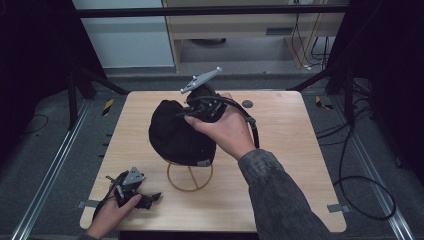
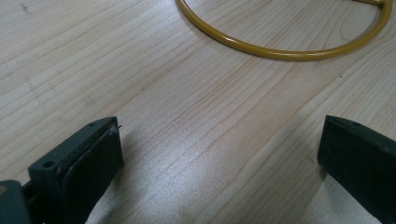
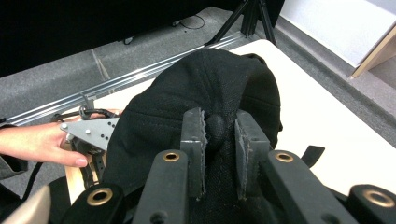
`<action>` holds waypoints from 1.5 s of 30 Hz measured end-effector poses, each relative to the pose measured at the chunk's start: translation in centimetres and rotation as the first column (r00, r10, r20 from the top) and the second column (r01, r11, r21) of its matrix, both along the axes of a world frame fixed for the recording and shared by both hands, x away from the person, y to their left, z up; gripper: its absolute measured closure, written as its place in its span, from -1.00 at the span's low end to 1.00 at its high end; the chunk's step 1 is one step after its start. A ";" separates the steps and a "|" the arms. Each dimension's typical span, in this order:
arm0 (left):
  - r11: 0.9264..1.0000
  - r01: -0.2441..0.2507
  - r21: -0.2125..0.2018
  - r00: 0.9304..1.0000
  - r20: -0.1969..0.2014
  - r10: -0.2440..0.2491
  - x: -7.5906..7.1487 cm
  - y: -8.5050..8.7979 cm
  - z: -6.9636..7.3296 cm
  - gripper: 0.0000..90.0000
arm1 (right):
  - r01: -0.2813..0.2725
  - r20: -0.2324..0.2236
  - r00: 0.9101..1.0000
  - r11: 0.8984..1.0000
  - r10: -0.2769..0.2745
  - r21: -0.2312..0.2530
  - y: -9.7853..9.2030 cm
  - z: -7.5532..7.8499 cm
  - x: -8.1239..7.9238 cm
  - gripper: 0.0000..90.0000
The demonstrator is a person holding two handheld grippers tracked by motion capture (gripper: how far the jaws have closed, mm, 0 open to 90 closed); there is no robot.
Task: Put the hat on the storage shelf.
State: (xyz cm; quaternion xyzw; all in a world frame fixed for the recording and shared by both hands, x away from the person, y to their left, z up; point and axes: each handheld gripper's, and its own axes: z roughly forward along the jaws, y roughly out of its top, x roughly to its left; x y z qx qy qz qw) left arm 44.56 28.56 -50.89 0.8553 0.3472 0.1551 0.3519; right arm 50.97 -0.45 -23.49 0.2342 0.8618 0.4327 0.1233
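A soft black fabric cap [image 1: 177,132] sits draped over a yellow wire stand with a ring base [image 1: 190,177] near the middle of the light wooden table [image 1: 290,150]. The cloth looks light and limp, so it should fold and sag wherever it is pinched; a bunched ridge of the crown or the firmer brim edge seems the safest hold. The right hand-held gripper [image 3: 219,140] is clamped on just such a fold at the top of the cap, its jaws nearly together with fabric between them. The left hand-held gripper [image 2: 219,154] rests low over the table near the front left corner, jaws spread wide and empty, with the stand's ring just beyond them.
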 end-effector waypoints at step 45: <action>1.000 0.001 0.000 1.000 -0.001 -0.001 0.0 0.0 0.0 -1.00 | -0.023 -0.014 1.000 0.998 0.022 -0.063 0.5 -1.8 -0.7 0.56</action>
